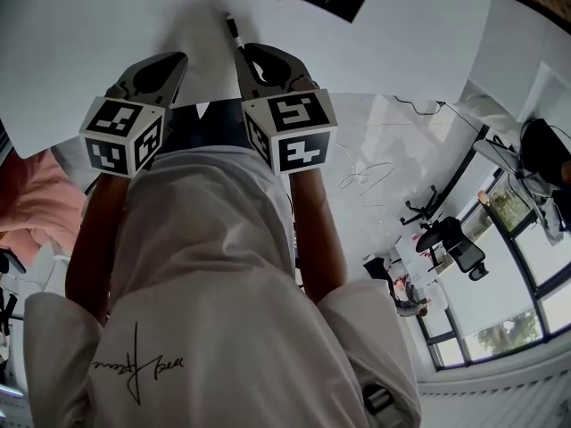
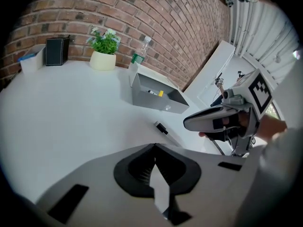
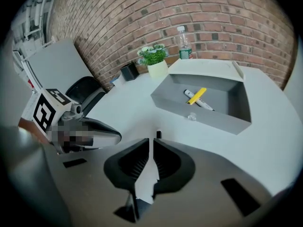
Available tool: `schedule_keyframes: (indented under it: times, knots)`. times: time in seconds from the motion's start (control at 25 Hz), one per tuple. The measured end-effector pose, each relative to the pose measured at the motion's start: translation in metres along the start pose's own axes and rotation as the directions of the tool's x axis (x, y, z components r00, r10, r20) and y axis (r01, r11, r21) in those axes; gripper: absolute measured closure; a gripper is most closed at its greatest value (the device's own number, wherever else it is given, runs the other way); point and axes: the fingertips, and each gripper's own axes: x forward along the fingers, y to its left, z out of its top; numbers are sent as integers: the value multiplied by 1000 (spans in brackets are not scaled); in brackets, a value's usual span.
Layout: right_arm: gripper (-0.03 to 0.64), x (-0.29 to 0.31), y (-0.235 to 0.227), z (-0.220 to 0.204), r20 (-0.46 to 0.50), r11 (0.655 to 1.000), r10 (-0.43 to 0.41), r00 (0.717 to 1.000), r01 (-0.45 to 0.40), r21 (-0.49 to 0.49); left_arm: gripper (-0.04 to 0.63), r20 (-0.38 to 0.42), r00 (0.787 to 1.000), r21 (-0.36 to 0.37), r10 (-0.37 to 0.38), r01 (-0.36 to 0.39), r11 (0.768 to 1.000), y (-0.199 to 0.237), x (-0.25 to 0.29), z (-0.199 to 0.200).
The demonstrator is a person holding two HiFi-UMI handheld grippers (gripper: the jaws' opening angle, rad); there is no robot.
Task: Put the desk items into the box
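Note:
A black-capped white pen (image 1: 233, 31) lies on the white table (image 1: 107, 34), just beyond the tips of my right gripper (image 1: 256, 53). In the right gripper view the pen's black end (image 3: 158, 134) shows right past the shut, empty jaws of that gripper (image 3: 151, 142). The grey open box (image 3: 208, 109) stands farther ahead, with a yellow marker (image 3: 198, 95) and a white pen (image 3: 204, 105) inside. My left gripper (image 1: 172, 59) hovers beside the right one, shut and empty (image 2: 154, 146). From its view the pen (image 2: 161, 128) and the box (image 2: 154, 98) lie ahead to the right.
A potted plant (image 2: 104, 51), a water bottle (image 2: 140, 51), a black holder (image 2: 57, 51) and a white container (image 2: 31, 63) stand along the brick wall. The table's near edge runs under both grippers. An office chair (image 3: 87, 91) stands off the table's left side.

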Motion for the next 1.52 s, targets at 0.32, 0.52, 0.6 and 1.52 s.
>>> schedule_keyframes:
  times: [0.32,0.52,0.6,1.52]
  knots:
    - [579,19,-6,-3,-25,1000,-20,999,20,5,590,35,999,-19,24,-23,1000,10,2,-4]
    - [578,29,-14,-4,-42,999,-39,998,39,8,590,27,999,-33,31,-30,999,16,8,-7]
    - [577,31,-17,-5,-49,999,-50,998,50,1,591,22,999,-39,33,-32,999,17,10,-9]
    - [537,51,-16,-24,-149,977,-163,975,139,-161,591,-16,998,-38,65,-66,997,24,16,-19]
